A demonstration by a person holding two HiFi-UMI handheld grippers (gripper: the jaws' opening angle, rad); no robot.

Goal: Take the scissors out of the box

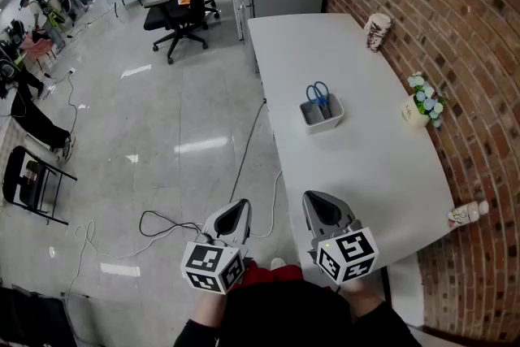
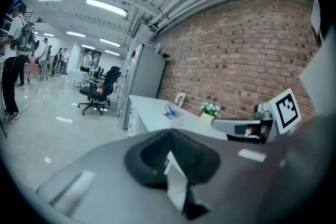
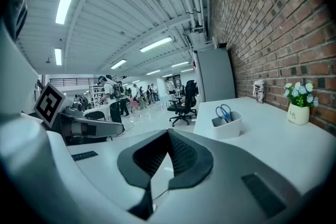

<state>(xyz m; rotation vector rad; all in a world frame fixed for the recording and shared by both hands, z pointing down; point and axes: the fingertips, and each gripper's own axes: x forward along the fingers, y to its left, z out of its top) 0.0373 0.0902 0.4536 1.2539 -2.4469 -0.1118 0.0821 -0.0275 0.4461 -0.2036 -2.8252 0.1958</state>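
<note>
- The left gripper is hovering over the floor, just beside the near left edge of the table. Its jaws are pressing together at the tips, with nothing between them.
- The right gripper is hovering over the near end of the table. Its jaws are also meeting at the tips and are holding nothing.
- Both grippers are pointing slightly downward, toward the far end of the table, and the person is holding them side by side and apart.
- The scissors are standing in the box with their blue handles sticking up above the rim and leaning toward the far side.
- The box, small, white and open-topped, is sitting near the middle of the table, well apart from both grippers.
- A flower pot is standing near the brick wall, to the right of the box.
- A paper cup is standing at the far end of the table, close to the wall.
- A bottle is lying on its side at the table's right edge.
- A black office chair is standing on the floor beyond the table, and a cable is trailing across the floor beside it.
</note>
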